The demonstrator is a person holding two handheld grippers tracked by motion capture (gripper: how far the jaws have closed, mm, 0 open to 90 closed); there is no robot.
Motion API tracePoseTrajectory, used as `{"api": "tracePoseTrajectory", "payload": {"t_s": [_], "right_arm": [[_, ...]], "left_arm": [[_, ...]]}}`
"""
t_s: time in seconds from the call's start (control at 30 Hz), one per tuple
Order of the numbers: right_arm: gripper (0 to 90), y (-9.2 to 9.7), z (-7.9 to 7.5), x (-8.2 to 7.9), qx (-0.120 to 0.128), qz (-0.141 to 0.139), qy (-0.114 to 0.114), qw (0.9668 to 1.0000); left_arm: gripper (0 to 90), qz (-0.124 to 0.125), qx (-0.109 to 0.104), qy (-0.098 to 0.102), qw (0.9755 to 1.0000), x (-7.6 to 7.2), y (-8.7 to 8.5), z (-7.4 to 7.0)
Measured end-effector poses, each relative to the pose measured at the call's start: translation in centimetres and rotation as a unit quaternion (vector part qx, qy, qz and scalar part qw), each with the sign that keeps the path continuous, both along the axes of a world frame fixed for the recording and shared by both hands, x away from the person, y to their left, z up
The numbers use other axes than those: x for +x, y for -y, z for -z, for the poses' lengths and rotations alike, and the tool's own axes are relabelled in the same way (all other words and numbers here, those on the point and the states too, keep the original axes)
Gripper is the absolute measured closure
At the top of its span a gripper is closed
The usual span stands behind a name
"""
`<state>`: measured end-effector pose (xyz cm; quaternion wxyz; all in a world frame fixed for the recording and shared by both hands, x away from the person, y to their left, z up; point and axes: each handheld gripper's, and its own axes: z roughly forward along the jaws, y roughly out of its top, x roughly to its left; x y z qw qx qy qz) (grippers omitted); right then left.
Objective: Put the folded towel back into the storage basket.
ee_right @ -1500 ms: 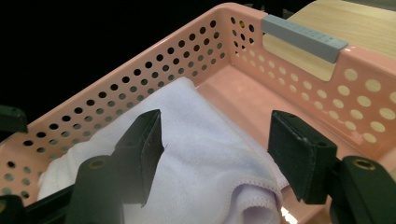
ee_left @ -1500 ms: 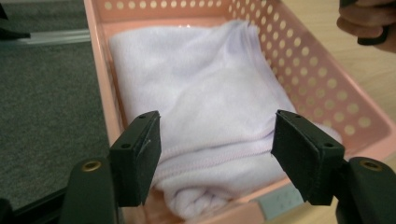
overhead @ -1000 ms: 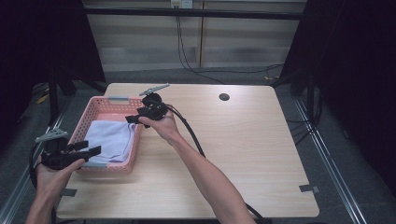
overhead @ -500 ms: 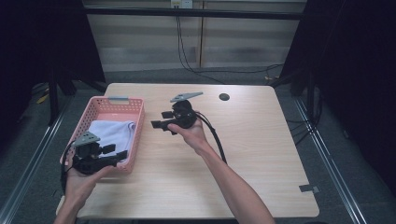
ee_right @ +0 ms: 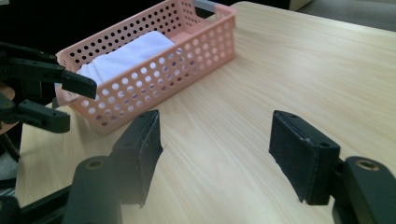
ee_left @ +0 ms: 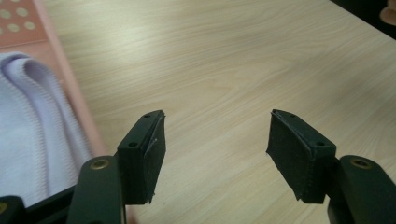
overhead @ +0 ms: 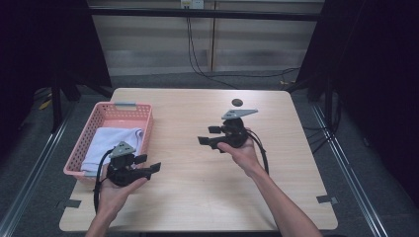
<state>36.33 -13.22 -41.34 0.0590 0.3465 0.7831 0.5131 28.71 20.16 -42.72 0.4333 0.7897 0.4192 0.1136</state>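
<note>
While you hold both tongs over bare wood, the folded white cloth lies inside the pink basket at the left edge of the table, and neither tool touches it.

Your left gripper sits just beside the basket's near right corner, its jaws pointing right, away from the cloth. In the left gripper view, the cloth shows at the far left behind the basket's pink wall, beside the left jaw and outside the gap. The left gripper has been closing and reopening its jaws in the last moment; they stand wide now with only tabletop between them.

Your right gripper is near the middle of the table, well apart from the basket, with its jaws aimed left toward it. In the right gripper view, the basket stands beyond the jaws to the upper left, the cloth visible over its perforated wall. The right gripper has its jaws spread wide and holds nothing; only wood lies between them. Your left gripper also shows at the left edge of that view, at the basket's near end.
</note>
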Motion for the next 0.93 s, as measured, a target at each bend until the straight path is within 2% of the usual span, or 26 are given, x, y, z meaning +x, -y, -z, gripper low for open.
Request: {"api": "tracePoseTrajectory", "payload": {"t_s": [0.07, 0.23, 0.27, 0.33, 0.43, 0.47, 0.53, 0.57, 0.63, 0.67, 0.7, 0.8, 0.87, 0.93], "right_arm": [[33.0, 1.9, 0.3, -0.9, 0.005, 0.014, -0.001, 0.9999], [32.6, 5.1, 0.8, -3.2, -0.011, 0.033, 0.0, 0.9994], [32.5, 5.8, 0.8, -3.7, -0.012, 0.035, 0.001, 0.9993], [31.9, 6.9, 1.1, -4.6, -0.021, 0.042, 0.001, 0.9989], [31.7, 8.6, 1.7, -6.1, -0.025, 0.053, -0.004, 0.9983], [31.7, 9.1, 1.9, -6.6, -0.025, 0.056, -0.006, 0.9981], [31.8, 10.0, 2.2, -7.6, -0.021, 0.065, -0.003, 0.9977], [31.6, 10.5, 2.5, -8.1, -0.018, 0.068, -0.006, 0.9975], [31.5, 11.5, 3.0, -9.2, -0.02, 0.075, -0.007, 0.9969], [31.5, 12.0, 3.3, -9.8, -0.015, 0.08, -0.011, 0.9966], [31.2, 12.5, 3.7, -10.2, -0.013, 0.08, -0.018, 0.9965], [30.8, 13.6, 4.2, -11.5, -0.026, 0.092, -0.023, 0.9951], [29.9, 14.4, 4.4, -12.1, -0.029, 0.107, -0.016, 0.9937], [29.3, 15.0, 4.7, -12.0, -0.039, 0.114, -0.015, 0.9927]], "left_arm": [[36.7, 0.004, -0.001, -0.003, 1.0, 0.1, 0.7, 0.1], [32.0, 0.028, 0.019, -0.004, 0.9994, -0.4, 2.4, 0.4], [31.2, 0.029, 0.014, -0.008, 0.9995, -0.4, 2.7, 0.6], [29.6, 0.038, 0.022, -0.015, 0.9989, -0.6, 3.1, 0.9], [27.3, 0.036, 0.018, -0.03, 0.9987, -1.2, 3.8, 1.8], [27.2, 0.04, 0.016, -0.029, 0.9987, -1.4, 4.0, 2.0], [26.9, 0.049, 0.028, -0.031, 0.9979, -1.9, 4.5, 2.5], [26.2, 0.055, 0.026, -0.035, 0.9975, -2.1, 4.7, 2.7], [26.2, 0.064, 0.028, -0.039, 0.9968, -2.7, 4.8, 3.1], [26.3, 0.067, 0.017, -0.044, 0.9966, -3.0, 4.8, 3.3], [27.6, 0.063, 0.017, -0.051, 0.9966, -3.3, 4.7, 3.8], [28.9, 0.053, 0.033, -0.047, 0.997, -3.9, 4.6, 4.8], [26.7, 0.055, 0.032, -0.06, 0.9961, -3.9, 4.4, 4.9], [26.2, 0.055, 0.03, -0.055, 0.9965, -3.9, 4.3, 4.8]]}}
